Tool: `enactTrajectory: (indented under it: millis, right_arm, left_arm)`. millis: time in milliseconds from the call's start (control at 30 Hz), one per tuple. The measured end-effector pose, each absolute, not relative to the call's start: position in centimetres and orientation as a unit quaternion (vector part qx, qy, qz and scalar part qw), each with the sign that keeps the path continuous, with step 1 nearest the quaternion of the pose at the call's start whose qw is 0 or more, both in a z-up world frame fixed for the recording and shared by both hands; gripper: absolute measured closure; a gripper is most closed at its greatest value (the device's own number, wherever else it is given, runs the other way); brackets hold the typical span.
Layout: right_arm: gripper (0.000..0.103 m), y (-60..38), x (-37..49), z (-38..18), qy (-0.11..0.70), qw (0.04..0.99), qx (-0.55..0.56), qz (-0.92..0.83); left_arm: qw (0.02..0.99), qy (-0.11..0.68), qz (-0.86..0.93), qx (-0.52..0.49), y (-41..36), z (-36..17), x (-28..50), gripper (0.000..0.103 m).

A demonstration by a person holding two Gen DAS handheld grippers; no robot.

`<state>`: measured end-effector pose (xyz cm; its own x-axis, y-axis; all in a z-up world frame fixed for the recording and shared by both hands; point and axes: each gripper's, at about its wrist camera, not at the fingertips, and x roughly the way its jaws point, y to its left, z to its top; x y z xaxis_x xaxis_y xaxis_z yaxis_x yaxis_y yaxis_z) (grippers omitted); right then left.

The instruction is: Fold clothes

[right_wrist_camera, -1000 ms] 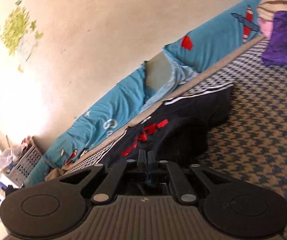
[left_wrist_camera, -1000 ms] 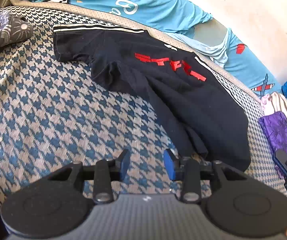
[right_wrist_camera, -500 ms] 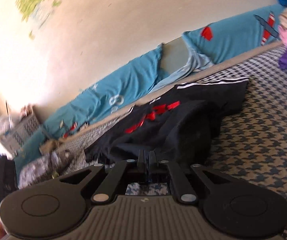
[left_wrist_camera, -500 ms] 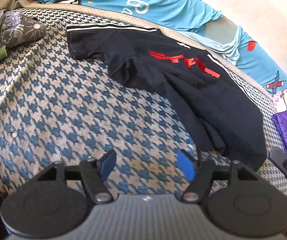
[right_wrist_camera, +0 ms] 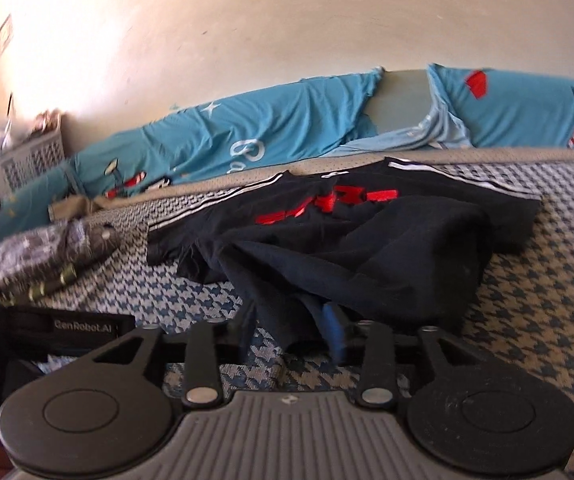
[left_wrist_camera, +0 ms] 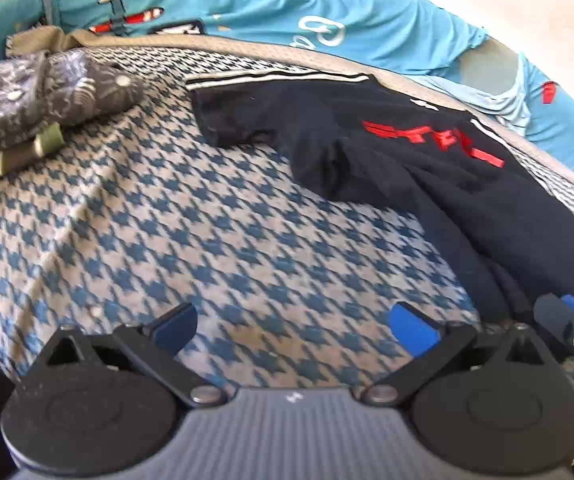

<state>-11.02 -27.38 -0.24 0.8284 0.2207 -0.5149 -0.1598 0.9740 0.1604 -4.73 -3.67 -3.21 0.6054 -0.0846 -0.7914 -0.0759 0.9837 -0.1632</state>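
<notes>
The black T-shirt (left_wrist_camera: 427,168) lay crumpled on the houndstooth bedspread (left_wrist_camera: 167,240), near the far edge by the blue sheet (left_wrist_camera: 287,4). The left gripper (left_wrist_camera: 293,326) hovered over bare bedspread, jaws opening wide with nothing between them. The right gripper (right_wrist_camera: 291,330) was opening too, the shirt's hem hanging loose between its fingers.

Black T-shirt (left_wrist_camera: 427,168), red lettering, white stripes along its upper edge. Bedcover (left_wrist_camera: 207,248): blue-and-beige houndstooth. Upper frame: turquoise sheet (left_wrist_camera: 287,4) with red-and-white plane prints. Upper left: folded grey cloth (left_wrist_camera: 47,96), pale floral pattern. Gripper pads (left_wrist_camera: 413,330) blue.
</notes>
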Motion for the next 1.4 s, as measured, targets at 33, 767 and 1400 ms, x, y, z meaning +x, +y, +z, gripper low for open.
enactTrajectory:
  millis: [33, 767, 1400]
  right_arm:
    - [0.059, -26.8, -10.8, -0.4, 0.276, 0.955, 0.041, 0.099]
    - [0.065, -20.6, -5.6, -5.9, 0.289, 0.948, -0.129, 0.036]
    - [0.094, -21.3, -6.6, -3.8, 0.296, 0.950, -0.078, 0.068]
  left_arm:
    - [0.892, 0.444, 0.002, -0.088, -3.5, -3.3, -4.7, 0.000]
    - [0.894, 0.443, -0.002, -0.068, -3.0, -4.6, -4.7, 0.000]
    - [0.921, 0.386, 0.004, -0.054, -0.8, 1.8, -7.2, 0.000]
